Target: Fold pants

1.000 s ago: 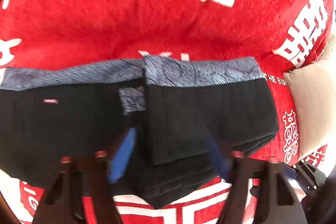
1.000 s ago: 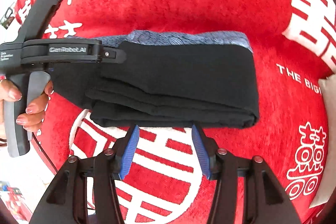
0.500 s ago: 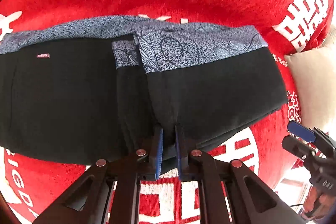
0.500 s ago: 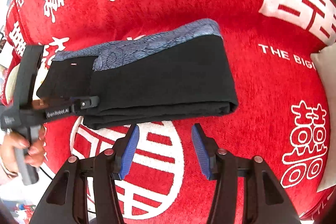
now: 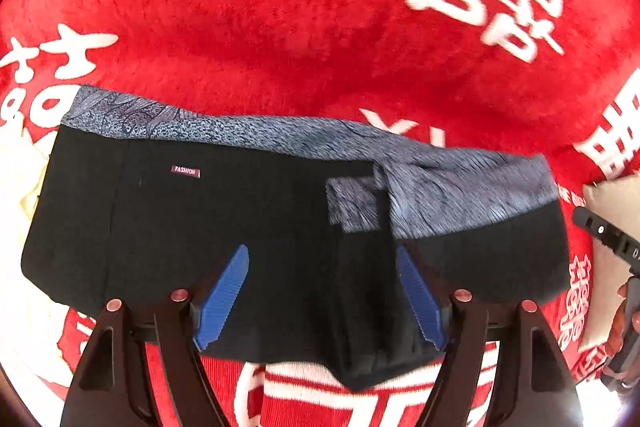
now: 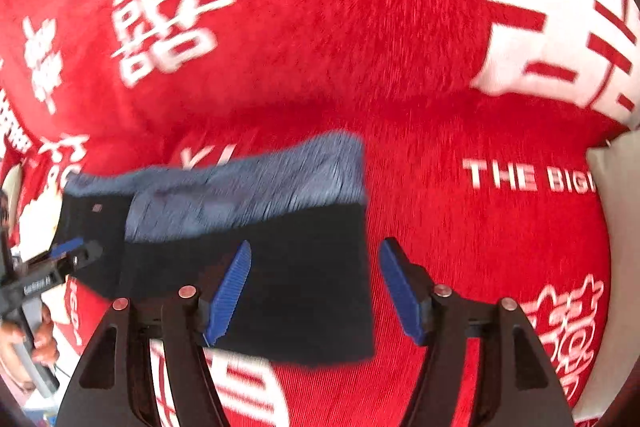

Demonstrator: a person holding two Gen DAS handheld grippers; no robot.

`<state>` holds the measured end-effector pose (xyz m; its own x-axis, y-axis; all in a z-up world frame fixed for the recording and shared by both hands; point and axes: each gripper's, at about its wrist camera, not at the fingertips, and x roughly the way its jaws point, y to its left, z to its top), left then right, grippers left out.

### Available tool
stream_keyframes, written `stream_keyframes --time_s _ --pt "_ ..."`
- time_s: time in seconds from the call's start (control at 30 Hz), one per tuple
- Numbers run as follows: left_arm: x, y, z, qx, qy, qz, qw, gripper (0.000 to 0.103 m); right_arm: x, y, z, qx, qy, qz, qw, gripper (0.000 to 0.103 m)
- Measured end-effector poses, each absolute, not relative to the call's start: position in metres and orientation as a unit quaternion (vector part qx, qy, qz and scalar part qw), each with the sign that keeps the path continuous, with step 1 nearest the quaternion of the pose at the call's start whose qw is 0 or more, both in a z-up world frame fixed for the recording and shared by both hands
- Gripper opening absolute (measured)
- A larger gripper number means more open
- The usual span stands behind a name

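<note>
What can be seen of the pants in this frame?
The pants are black, matte, knit-looking fabric with a blue-grey patterned waistband and a small "FASHION" label. They lie flat on the red blanket, folded, with one end doubled back over the rest so its waistband overlaps the layer beneath. Both the left gripper and the right gripper hover over them with jaws open, pads clear of the cloth; the right one straddles the folded edge.

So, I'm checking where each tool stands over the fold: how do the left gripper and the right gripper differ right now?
The left gripper hangs wholly over the black pants, both pads above cloth. The right gripper straddles the pants' folded right edge, one pad over cloth, the other over the red blanket. Both have just been opening; both stand open, blue-padded, gripping nothing.
</note>
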<state>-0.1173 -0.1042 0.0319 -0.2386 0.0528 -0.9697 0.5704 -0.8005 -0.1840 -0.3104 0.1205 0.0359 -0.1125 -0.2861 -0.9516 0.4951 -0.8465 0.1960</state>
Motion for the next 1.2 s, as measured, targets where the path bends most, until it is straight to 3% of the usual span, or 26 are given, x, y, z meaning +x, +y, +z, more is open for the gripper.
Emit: stream_keyframes --time_s 0.17,0.37,0.47,0.6,0.63,0.67,0.8,0.87,0.97,1.1,1.2 --pt "-0.125 -0.106 0.02 0.605 0.276 -0.726 0.176 0.077 -0.322 0.102 0.023 0.62 0.113 -0.73 0.262 0.071" --pt "-0.141 -0.105 -0.005 0.626 0.32 -0.699 0.13 0.077 -0.341 0.115 0.005 0.651 0.044 -0.714 0.254 0.071" --pt "-0.147 -0.101 -0.011 0.633 0.323 -0.695 0.113 0.077 -0.339 0.133 0.006 0.656 0.012 -0.703 0.276 0.076" --pt "-0.158 -0.087 -0.016 0.64 0.31 -0.697 0.097 0.077 -0.33 0.131 -0.006 0.677 0.038 -0.667 0.308 0.078" --pt "-0.16 -0.083 -0.016 0.641 0.305 -0.698 0.094 0.077 -0.327 0.126 -0.011 0.684 0.055 -0.66 0.307 0.076" --pt "-0.162 -0.078 -0.016 0.64 0.301 -0.701 0.09 0.072 -0.324 0.122 -0.014 0.682 0.076 -0.66 0.306 0.053" --pt "-0.174 -0.056 -0.003 0.628 0.278 -0.723 0.077 0.069 -0.316 0.132 -0.009 0.664 0.086 -0.683 0.291 0.035" --pt "-0.18 -0.047 0.003 0.62 0.275 -0.732 0.068 0.069 -0.313 0.148 -0.009 0.666 0.068 -0.686 0.283 0.033" --pt "-0.188 -0.035 -0.005 0.632 0.243 -0.731 0.086 0.069 -0.318 0.159 -0.015 0.668 0.062 -0.687 0.279 0.035" --pt "-0.179 -0.04 -0.01 0.633 0.254 -0.721 0.123 0.069 -0.324 0.163 -0.011 0.673 0.039 -0.686 0.274 0.06" --pt "-0.164 -0.044 0.013 0.625 0.227 -0.731 0.151 0.069 -0.321 0.185 0.018 0.638 0.008 -0.722 0.266 0.06"
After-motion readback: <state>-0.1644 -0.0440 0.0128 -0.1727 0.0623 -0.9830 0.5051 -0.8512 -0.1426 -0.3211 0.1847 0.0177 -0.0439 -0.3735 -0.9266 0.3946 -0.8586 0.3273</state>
